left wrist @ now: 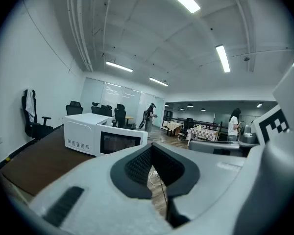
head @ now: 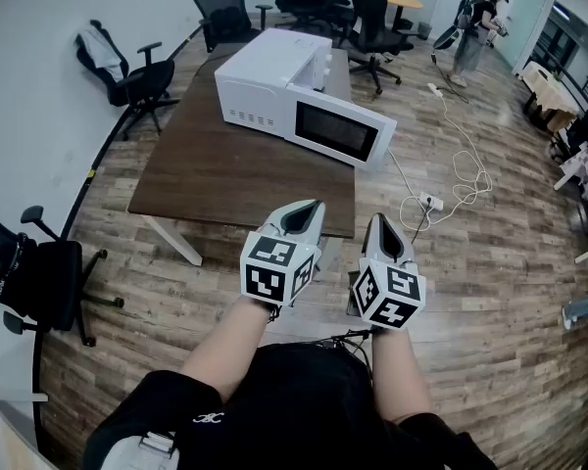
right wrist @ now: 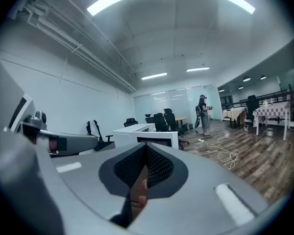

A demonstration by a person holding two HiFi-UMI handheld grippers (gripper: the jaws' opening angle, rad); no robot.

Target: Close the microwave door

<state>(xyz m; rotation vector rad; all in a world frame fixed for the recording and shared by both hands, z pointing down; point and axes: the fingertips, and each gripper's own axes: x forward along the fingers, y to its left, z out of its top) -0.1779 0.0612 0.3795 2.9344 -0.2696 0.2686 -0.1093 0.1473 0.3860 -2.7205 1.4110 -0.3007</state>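
Wood-plank floor [head: 490, 292] runs through a bright office room, and a dark brown counter [head: 225, 179] stands on it toward the left. On the far right part of that counter sits the white microwave [head: 269, 71]. Its door [head: 338, 130], with the dark window, stands swung open, reaching out past the counter's right edge and facing the near side. The left claw [head: 314, 209] and the right claw [head: 377, 221] are held side by side over the floor at the counter's near right corner, well apart from the microwave and pointing roughly toward it. Each claw has its jaws pressed together with nothing between them. On the floor to the right of the counter lies a power strip [head: 431, 202] with a white cable looping off toward the far side. Black office chairs [head: 367, 13] cluster beyond the microwave, another chair [head: 39, 277] stands at the near left, and a person [head: 470, 37] stands at the far right.
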